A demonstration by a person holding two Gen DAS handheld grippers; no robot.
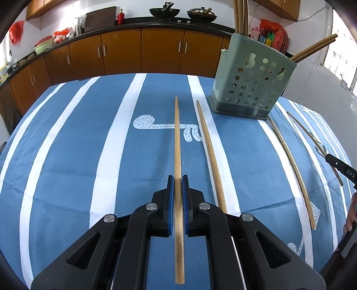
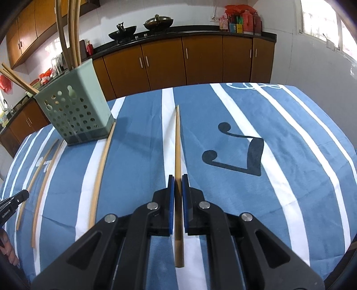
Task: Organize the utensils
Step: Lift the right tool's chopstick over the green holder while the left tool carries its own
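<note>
My left gripper is shut on a wooden chopstick that points away over the blue striped cloth. My right gripper is shut on another wooden chopstick. A green perforated utensil holder stands at the far right in the left wrist view and at the far left in the right wrist view, with several chopsticks standing in it. Loose chopsticks lie on the cloth: one beside my left gripper, two further right. In the right wrist view one loose chopstick lies left of my gripper.
The table is covered by a blue cloth with white stripes. Brown kitchen cabinets and a dark counter with woks stand behind. The right gripper's tip shows at the right edge of the left wrist view.
</note>
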